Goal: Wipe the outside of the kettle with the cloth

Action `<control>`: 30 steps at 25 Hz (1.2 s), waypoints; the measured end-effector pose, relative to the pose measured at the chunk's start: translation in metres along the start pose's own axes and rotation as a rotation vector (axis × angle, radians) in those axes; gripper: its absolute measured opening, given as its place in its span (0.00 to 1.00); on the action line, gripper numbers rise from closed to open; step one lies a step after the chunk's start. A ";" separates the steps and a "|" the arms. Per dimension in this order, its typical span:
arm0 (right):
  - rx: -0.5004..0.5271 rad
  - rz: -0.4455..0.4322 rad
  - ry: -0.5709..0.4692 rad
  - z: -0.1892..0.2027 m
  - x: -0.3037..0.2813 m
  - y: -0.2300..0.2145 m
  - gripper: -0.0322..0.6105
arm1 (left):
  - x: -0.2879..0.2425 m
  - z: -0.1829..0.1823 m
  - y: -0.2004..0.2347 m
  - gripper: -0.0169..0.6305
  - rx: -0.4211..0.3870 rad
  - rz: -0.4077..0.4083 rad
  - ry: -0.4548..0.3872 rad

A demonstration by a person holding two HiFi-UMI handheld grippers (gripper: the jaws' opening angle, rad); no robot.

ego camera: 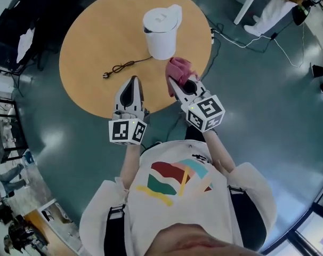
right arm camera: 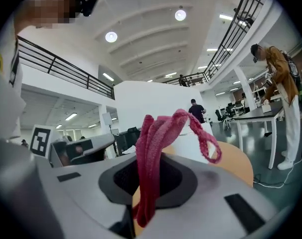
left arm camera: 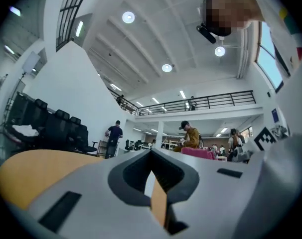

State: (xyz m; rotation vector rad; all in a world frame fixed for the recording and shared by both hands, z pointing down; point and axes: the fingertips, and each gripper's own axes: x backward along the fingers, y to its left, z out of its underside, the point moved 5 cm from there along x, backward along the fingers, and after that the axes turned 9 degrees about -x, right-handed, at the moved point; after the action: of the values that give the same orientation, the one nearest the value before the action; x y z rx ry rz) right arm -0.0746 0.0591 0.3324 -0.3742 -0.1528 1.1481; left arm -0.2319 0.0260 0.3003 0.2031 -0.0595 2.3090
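Note:
A white kettle [ego camera: 161, 32] stands upright on the far side of the round wooden table [ego camera: 92, 41], its lid closed. My right gripper [ego camera: 171, 81] is shut on a pink cloth [ego camera: 179, 70], which bunches up just near and right of the kettle's base without touching it that I can tell. In the right gripper view the pink cloth [right arm camera: 156, 153] hangs pinched between the jaws, with the kettle [right arm camera: 156, 108] as a white wall behind it. My left gripper [ego camera: 133, 79] is shut and holds nothing, over the table's near edge, left of the cloth.
A black power cord [ego camera: 121, 68] with a plug lies on the table left of the kettle. White cables [ego camera: 247, 44] trail over the floor at the right. Black office chairs [ego camera: 23, 31] stand at the table's left, and people stand farther off.

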 end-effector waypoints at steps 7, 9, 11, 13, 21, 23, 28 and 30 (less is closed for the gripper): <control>0.149 0.084 -0.011 -0.011 -0.070 -0.085 0.11 | -0.069 0.034 0.003 0.08 -0.027 -0.070 0.032; 0.163 0.106 -0.024 0.004 -0.099 -0.074 0.11 | -0.064 0.043 0.025 0.08 -0.023 -0.074 0.055; 0.159 0.164 -0.039 0.020 -0.118 -0.072 0.11 | -0.057 0.053 0.038 0.08 -0.020 -0.085 0.080; 0.171 0.241 -0.066 0.028 -0.131 -0.086 0.11 | -0.058 0.063 0.041 0.08 -0.025 -0.095 0.098; 0.327 0.319 -0.109 0.040 -0.188 -0.072 0.11 | -0.031 0.079 0.079 0.08 -0.009 -0.177 0.156; 0.337 0.312 -0.116 0.041 -0.193 -0.078 0.11 | -0.036 0.085 0.073 0.08 -0.022 -0.172 0.169; 0.339 0.288 -0.147 0.039 -0.188 -0.092 0.11 | -0.048 0.102 0.053 0.08 -0.028 -0.159 0.187; 0.308 0.280 -0.177 0.032 -0.178 -0.088 0.11 | -0.047 0.104 0.051 0.08 -0.028 -0.155 0.195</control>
State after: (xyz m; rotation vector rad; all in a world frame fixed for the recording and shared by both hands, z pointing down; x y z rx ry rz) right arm -0.0822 -0.1277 0.4073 -0.0193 -0.0773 1.4577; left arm -0.2248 -0.0542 0.3958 -0.0318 0.0218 2.1605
